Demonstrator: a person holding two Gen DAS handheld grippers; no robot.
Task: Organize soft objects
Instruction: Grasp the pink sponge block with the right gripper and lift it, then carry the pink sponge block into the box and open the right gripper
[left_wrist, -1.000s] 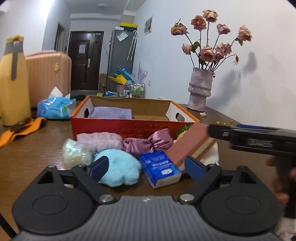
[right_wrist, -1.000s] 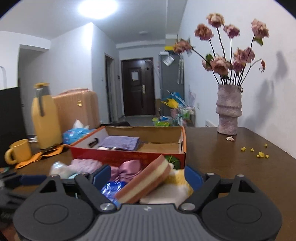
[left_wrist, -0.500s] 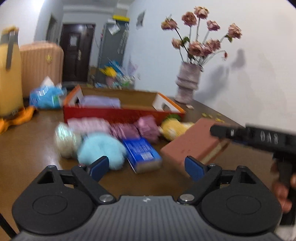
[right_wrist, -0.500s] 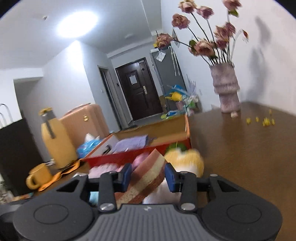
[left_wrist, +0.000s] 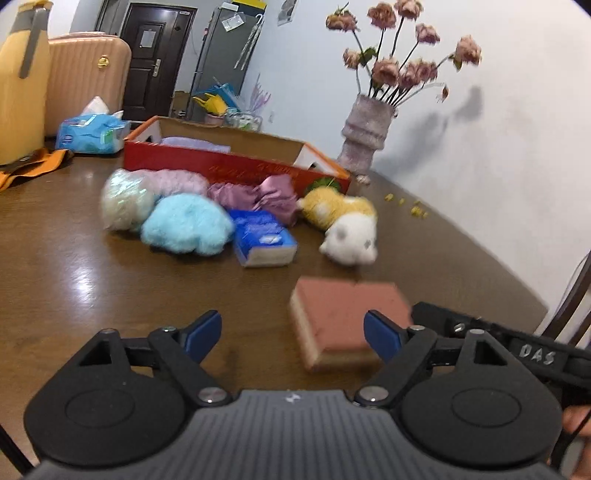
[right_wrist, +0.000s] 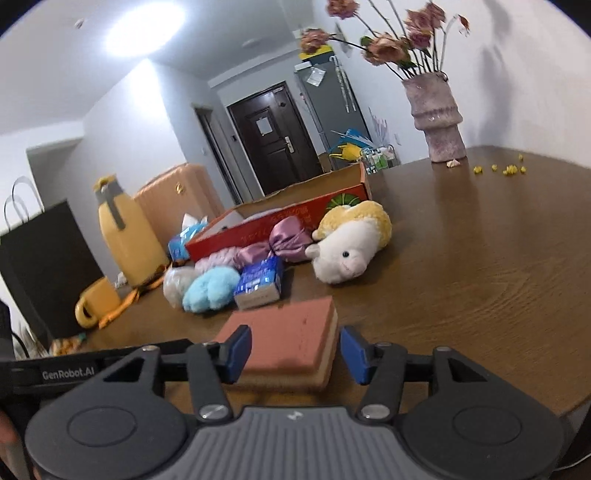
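Note:
A pink-brown sponge block (right_wrist: 291, 332) lies flat on the brown table (right_wrist: 480, 280), near its front. My right gripper (right_wrist: 295, 352) straddles the block; its jaws are opening and a slim gap shows at the right pad. My left gripper (left_wrist: 293, 330) is open and closing, with the sponge (left_wrist: 340, 317) just inside its right finger, untouched. Behind it lie a blue fluffy toy (left_wrist: 188, 229), a blue tissue pack (left_wrist: 264, 240), a purple satin bundle (left_wrist: 258, 195) and a yellow-white plush (left_wrist: 347, 229). The red cardboard box (left_wrist: 236, 168) holds a lilac cloth (left_wrist: 192, 144).
A vase of dried roses (left_wrist: 364, 147) stands at the back right, with yellow crumbs (right_wrist: 509, 169) near it. On the left are a yellow flask (left_wrist: 22, 92), a tissue packet (left_wrist: 92, 134), a yellow mug (right_wrist: 96, 302) and a black bag (right_wrist: 44, 266). The table edge (right_wrist: 569, 406) runs close on the right.
The right gripper carried the sponge down from the pile to the table front and loosened its jaws. The left gripper drew back and turned towards the sponge.

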